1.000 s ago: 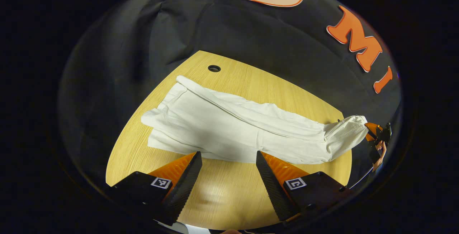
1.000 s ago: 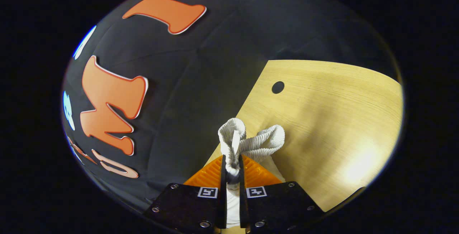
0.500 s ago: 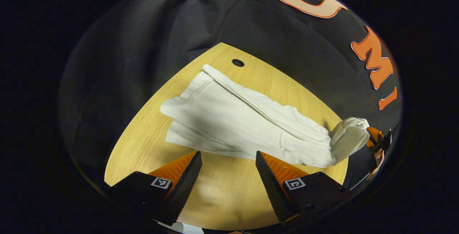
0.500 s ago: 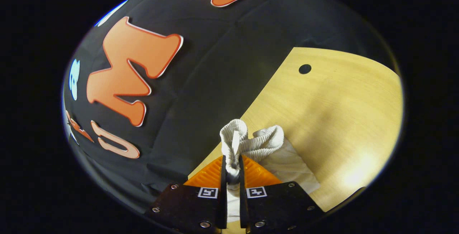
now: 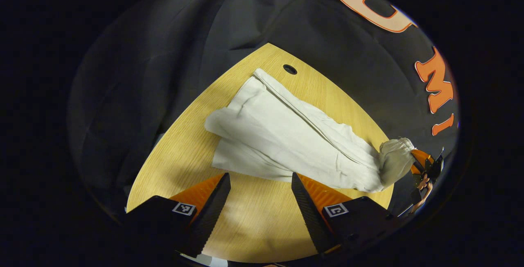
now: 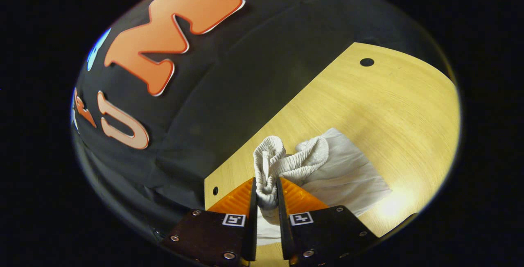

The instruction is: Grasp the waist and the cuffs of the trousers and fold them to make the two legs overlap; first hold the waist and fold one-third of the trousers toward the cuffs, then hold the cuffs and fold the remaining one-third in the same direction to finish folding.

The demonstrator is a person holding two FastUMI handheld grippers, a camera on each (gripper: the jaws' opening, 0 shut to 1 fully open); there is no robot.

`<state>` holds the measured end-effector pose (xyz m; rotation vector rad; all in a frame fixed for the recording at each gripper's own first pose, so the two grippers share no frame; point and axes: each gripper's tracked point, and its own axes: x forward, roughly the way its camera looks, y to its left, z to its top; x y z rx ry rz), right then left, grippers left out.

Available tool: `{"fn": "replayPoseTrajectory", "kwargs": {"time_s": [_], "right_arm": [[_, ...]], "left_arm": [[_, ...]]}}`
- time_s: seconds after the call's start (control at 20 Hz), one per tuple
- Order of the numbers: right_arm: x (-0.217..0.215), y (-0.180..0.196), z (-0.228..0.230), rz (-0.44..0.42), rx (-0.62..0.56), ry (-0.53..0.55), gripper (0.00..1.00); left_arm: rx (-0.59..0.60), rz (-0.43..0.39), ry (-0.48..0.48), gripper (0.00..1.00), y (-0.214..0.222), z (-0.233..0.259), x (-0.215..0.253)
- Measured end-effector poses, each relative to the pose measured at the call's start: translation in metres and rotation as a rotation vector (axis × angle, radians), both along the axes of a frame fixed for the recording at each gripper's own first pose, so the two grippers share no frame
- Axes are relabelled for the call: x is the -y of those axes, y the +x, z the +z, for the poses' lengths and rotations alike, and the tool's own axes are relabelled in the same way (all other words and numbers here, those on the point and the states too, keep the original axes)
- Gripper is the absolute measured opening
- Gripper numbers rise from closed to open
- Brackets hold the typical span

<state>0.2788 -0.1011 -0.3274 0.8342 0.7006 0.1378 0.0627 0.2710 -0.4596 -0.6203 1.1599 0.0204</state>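
In the left gripper view, the left gripper (image 5: 260,195) sits at the bottom centre of the frame with its two fingers spread wide apart, nothing between them, bare wooden table (image 5: 254,222) showing in the gap. Just above the fingertips lie the white trousers (image 5: 286,136), stretched diagonally across the table from the upper centre toward the right edge of the frame; their near hem passes close above the fingertips. A small round hole (image 5: 290,69) in the tabletop sits just above the trousers' far end at upper centre. At the right edge, the elastic waist (image 5: 395,158) is bunched and lifted off the table, pinched by the right gripper (image 5: 417,161), with a hand (image 5: 421,187) just below it. In the right gripper view, the right gripper (image 6: 266,193) is at the bottom centre, its fingers closed tight on the gathered ribbed waist (image 6: 286,162), which puffs out above the fingertips. Trouser cloth (image 6: 348,177) spreads to the right of the fingers onto the table (image 6: 401,107), and the round hole (image 6: 367,62) lies at the upper right.
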Motion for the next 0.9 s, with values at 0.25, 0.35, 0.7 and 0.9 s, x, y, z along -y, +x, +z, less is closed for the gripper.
{"fn": "replayPoseTrajectory", "kwargs": {"time_s": [0.25,0.35,0.7,0.9], "right_arm": [[-0.007,-0.003,-0.004,0.102,-0.008,-0.009,0.35],[-0.011,-0.003,-0.009,0.133,0.003,-0.012,0.39],[-0.013,-0.005,-0.013,0.149,0.005,-0.035,0.52],[-0.003,-0.007,-0.011,0.14,0.01,-0.066,0.53]], "left_arm": [[-0.02,0.034,-0.115,0.98,0.005,-0.01,0.012],[-0.034,0.054,-0.152,1.0,0.004,-0.013,0.013],[-0.055,0.183,-0.255,0.98,0.003,-0.019,0.004],[-0.036,0.324,-0.313,0.98,0.01,-0.031,-0.008]]}}
